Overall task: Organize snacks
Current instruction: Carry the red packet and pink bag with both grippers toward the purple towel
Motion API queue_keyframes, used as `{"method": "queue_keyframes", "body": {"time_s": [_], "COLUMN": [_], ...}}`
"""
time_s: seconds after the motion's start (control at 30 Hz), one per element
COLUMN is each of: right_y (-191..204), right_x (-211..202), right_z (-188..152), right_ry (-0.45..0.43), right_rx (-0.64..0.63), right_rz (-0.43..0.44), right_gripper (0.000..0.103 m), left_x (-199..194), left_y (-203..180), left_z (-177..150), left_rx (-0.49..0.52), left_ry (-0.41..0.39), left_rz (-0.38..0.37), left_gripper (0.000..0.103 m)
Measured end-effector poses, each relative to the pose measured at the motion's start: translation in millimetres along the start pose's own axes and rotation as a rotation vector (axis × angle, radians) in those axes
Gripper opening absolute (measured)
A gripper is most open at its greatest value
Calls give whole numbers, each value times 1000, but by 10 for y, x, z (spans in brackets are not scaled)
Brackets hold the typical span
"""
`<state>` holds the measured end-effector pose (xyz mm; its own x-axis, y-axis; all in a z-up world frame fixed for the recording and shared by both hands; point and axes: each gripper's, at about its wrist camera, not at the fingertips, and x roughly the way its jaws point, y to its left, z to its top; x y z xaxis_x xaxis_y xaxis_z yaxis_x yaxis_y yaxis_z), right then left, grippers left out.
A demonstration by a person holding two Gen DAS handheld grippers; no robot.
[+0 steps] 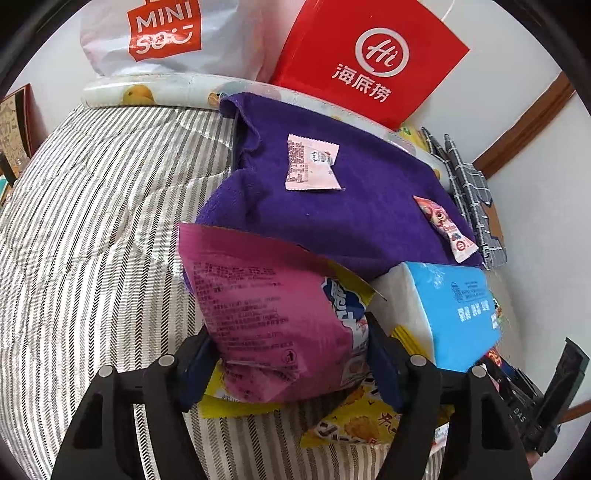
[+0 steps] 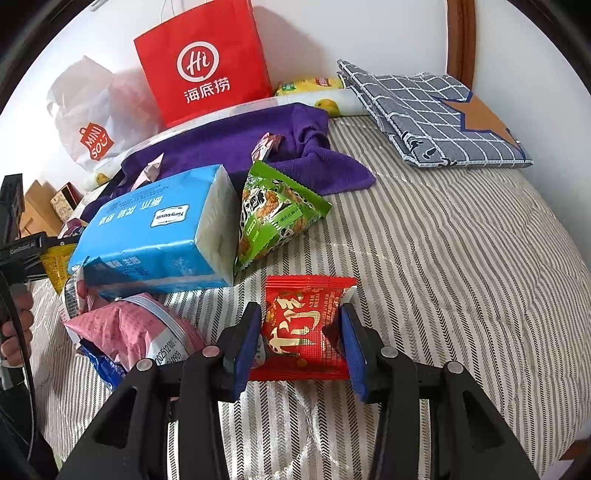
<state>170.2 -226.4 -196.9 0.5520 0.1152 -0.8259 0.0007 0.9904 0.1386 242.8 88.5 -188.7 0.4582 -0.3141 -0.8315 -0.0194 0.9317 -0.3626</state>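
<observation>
My left gripper (image 1: 288, 362) is shut on a pink snack bag (image 1: 266, 306), which stands tilted between its blue pads above a yellow snack packet (image 1: 354, 424). My right gripper (image 2: 301, 339) is shut on a red snack packet (image 2: 303, 317), just over the striped bedcover (image 2: 443, 258). A green snack packet (image 2: 273, 214) leans against a blue tissue pack (image 2: 159, 229). A small pink packet (image 1: 312, 162) and a candy packet (image 1: 447, 229) lie on a purple towel (image 1: 332, 221).
A red paper bag (image 2: 203, 62) and a white shopping bag (image 1: 166, 33) stand against the wall at the back. A folded checked cloth (image 2: 436, 114) lies at the far right. Another pink packet (image 2: 125, 328) lies left of my right gripper. A hand (image 2: 14, 332) shows at the left edge.
</observation>
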Motion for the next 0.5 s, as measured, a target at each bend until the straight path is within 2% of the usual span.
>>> {"method": "queue_keyframes", "body": {"time_s": [0.23,0.5], "right_y": [-8,13], "right_x": [-67,-349], "right_z": [-44,-15], "right_ry": [-2,-68], "right_rx": [30,49], "right_rz": [4,14], "right_gripper": [43,43], "left_x": [-247,-578], "left_y": [76,144], "left_z": [-60,-126], "left_rx": [-4,-18], "left_ry": [-39,-91], "left_rz": [-2,5], "left_gripper": [67,67]}}
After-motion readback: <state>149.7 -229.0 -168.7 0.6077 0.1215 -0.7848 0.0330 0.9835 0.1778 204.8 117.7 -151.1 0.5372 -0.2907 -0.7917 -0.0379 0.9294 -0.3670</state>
